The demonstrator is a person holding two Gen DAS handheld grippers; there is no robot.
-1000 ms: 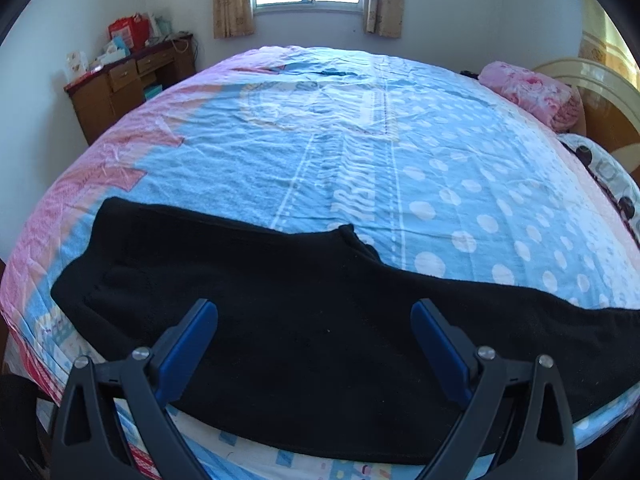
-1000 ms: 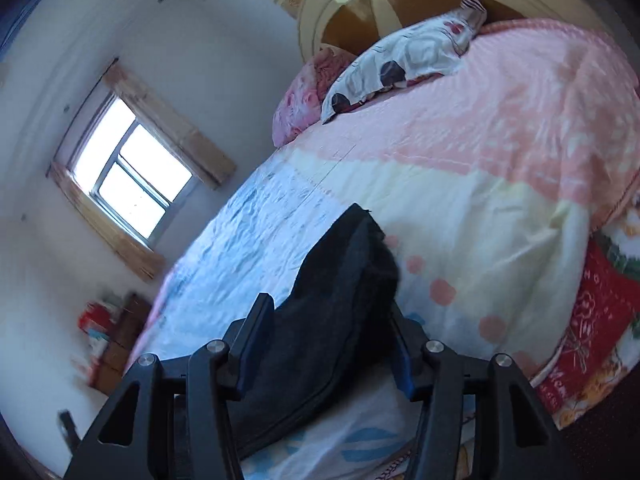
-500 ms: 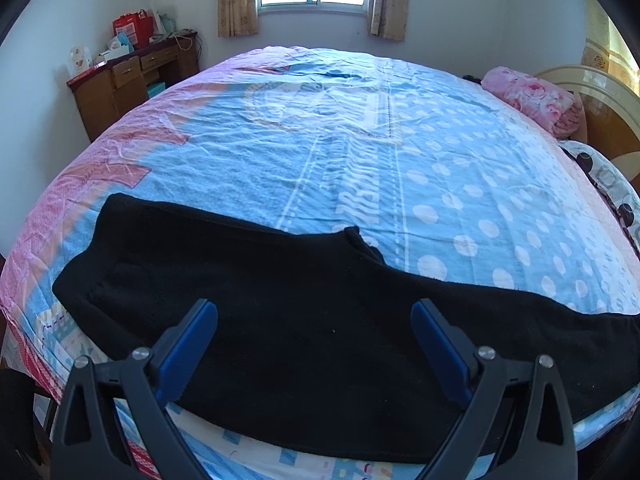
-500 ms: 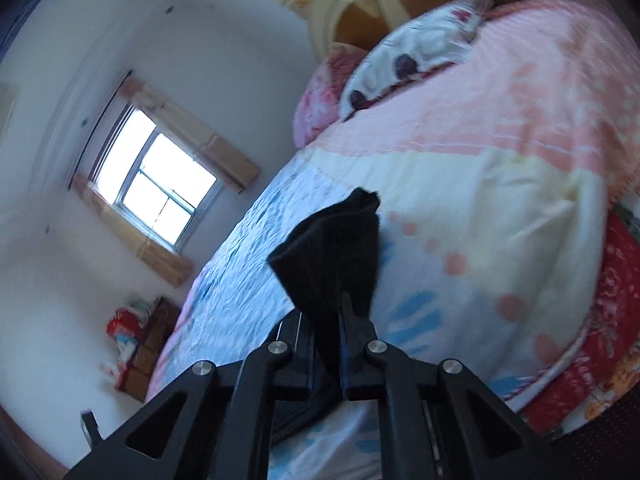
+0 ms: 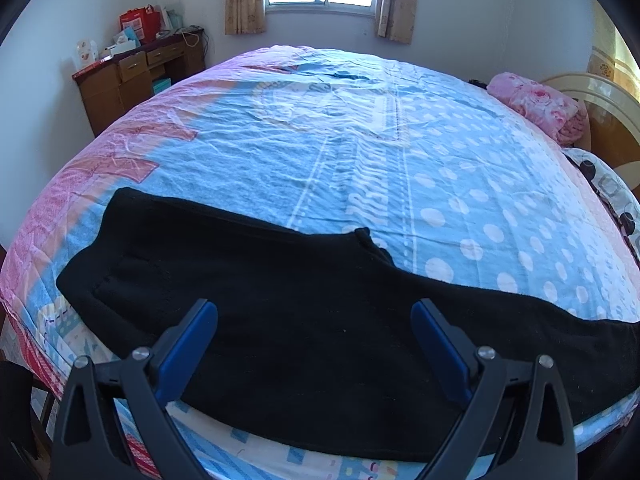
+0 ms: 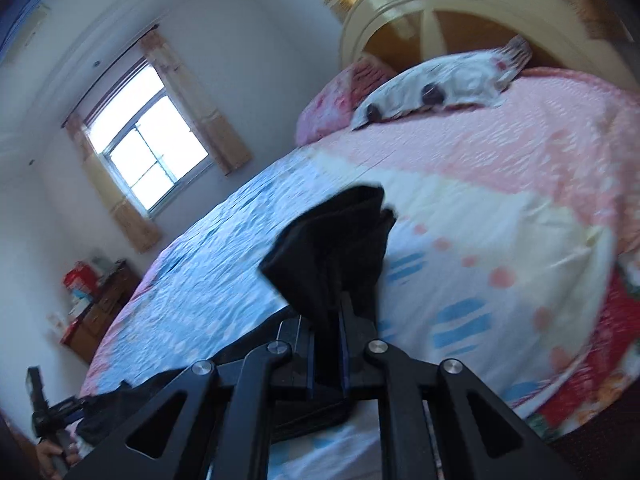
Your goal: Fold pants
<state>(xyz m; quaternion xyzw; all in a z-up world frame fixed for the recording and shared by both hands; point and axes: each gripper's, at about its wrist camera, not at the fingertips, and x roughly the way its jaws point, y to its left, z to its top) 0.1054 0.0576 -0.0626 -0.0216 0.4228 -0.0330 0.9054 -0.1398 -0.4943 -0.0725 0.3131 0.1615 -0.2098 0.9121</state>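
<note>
Left wrist view: black pants, fold begun at one end only.

Item: pants (image 5: 304, 320), laid lengthwise along the near edge of the bed (image 5: 360, 152), already doubled leg on leg, waist end at left, legs running off to the right. Left gripper (image 5: 314, 332): jaws spread wide above the middle of the cloth, holding nothing. Right gripper (image 6: 334, 320): clenched on the leg-end cloth, which stands bunched above the jaws, raised off the bed. Judged status: early; leg end taken up, not yet carried over toward the waist; cross-folds outstanding.
</note>
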